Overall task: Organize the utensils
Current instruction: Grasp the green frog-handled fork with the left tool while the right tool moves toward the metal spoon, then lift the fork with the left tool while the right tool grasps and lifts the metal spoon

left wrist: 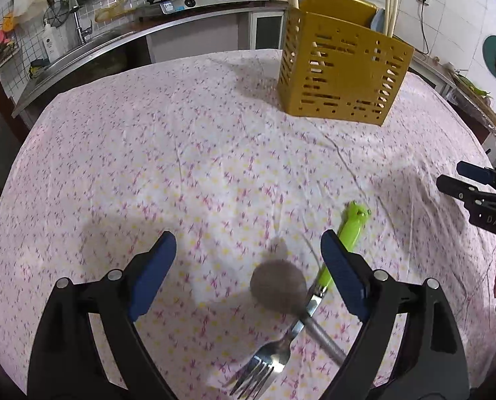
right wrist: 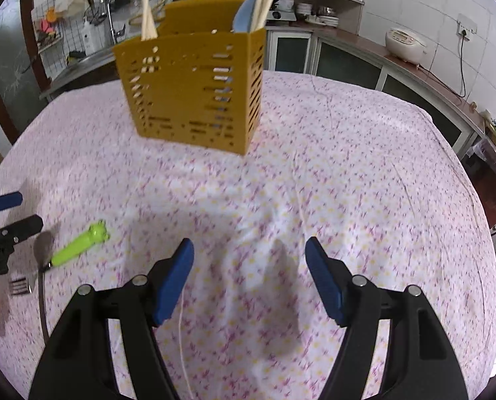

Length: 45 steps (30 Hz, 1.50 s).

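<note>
A metal spoon [left wrist: 278, 286] lies on the flowered cloth with its grey bowl up. A fork with a green frog handle [left wrist: 349, 230] crosses over the spoon's stem, its tines [left wrist: 258, 371] nearest the camera. My left gripper [left wrist: 248, 243] hangs open above them, with the spoon bowl showing between its blue pads [left wrist: 154, 273] and neither pad touching it. The fork handle runs behind the right finger. My right gripper [right wrist: 249, 246] is open over bare cloth, to the right of the fork [right wrist: 77, 248] and spoon [right wrist: 42, 246]. A yellow slotted caddy [right wrist: 194, 90] stands further back.
The caddy [left wrist: 341, 73] holds chopsticks [right wrist: 147, 16] and a pale blue utensil [right wrist: 244, 16]. The right gripper [left wrist: 451, 174] shows at the right edge of the left wrist view. The left gripper [right wrist: 29, 209] shows at the left edge of the right wrist view. Kitchen counters, a sink and a stove ring the table.
</note>
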Available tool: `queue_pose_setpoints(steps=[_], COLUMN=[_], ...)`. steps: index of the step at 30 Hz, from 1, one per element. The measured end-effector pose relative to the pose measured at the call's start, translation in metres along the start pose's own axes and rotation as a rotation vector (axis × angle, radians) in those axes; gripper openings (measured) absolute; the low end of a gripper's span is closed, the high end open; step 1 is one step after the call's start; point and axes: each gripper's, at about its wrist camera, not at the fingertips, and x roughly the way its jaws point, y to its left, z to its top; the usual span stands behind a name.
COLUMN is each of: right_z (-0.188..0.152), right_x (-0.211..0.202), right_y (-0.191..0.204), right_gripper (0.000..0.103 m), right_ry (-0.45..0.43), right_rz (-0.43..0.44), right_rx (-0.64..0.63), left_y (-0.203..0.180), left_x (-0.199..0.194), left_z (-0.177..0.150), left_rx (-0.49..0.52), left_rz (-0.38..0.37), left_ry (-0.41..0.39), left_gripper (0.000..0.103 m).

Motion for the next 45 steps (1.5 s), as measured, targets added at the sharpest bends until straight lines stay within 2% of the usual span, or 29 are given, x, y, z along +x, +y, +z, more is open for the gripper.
queue_pose_setpoints(steps=[5, 11, 18, 19, 23, 27, 33, 36, 40, 45], right_z=[-0.006, -0.009, -0.013, -0.014, -0.014, -0.014, -0.01, -0.008, -0.005, -0.006], right_x=[0.0, 0.007, 0.011, 0.012, 0.015, 0.014, 0.009, 0.003, -0.005, -0.014], right_y=[0.002, -0.024, -0.051, -0.053, -0.052, -0.036, 0.005, 0.034, 0.071, 0.117], right_gripper=[0.068, 0.068, 0.068, 0.068, 0.068, 0.068, 0.068, 0.068, 0.068, 0.068], right_ry=[0.023, 0.064, 0.07, 0.071, 0.081, 0.086, 0.094, 0.103, 0.107, 0.116], right_rz=[0.01, 0.038, 0.024, 0.022, 0.029, 0.038, 0.075, 0.121, 0.161, 0.216], right_rx=[0.0, 0.082, 0.154, 0.161, 0.161, 0.128, 0.044, -0.011, -0.08, -0.163], left_y=[-0.008, -0.034, -0.059, -0.063, -0.062, -0.047, 0.005, 0.033, 0.057, 0.084], left_x=[-0.004, 0.002, 0.035, 0.036, 0.039, 0.042, 0.039, 0.037, 0.031, 0.029], left_z=[-0.006, -0.008, -0.003, -0.001, 0.01, 0.021, 0.036, 0.041, 0.041, 0.029], left_rx=[0.017, 0.084, 0.151, 0.169, 0.149, 0.087, -0.073, -0.148, -0.157, -0.166], left_rz=[-0.023, -0.084, -0.041, -0.026, -0.038, -0.062, -0.089, -0.094, -0.02, 0.074], left_ry=[-0.002, 0.015, 0.091, 0.08, 0.096, 0.116, 0.105, 0.102, 0.087, 0.109], left_gripper=[0.079, 0.076, 0.059, 0.055, 0.016, 0.014, 0.014, 0.014, 0.014, 0.014])
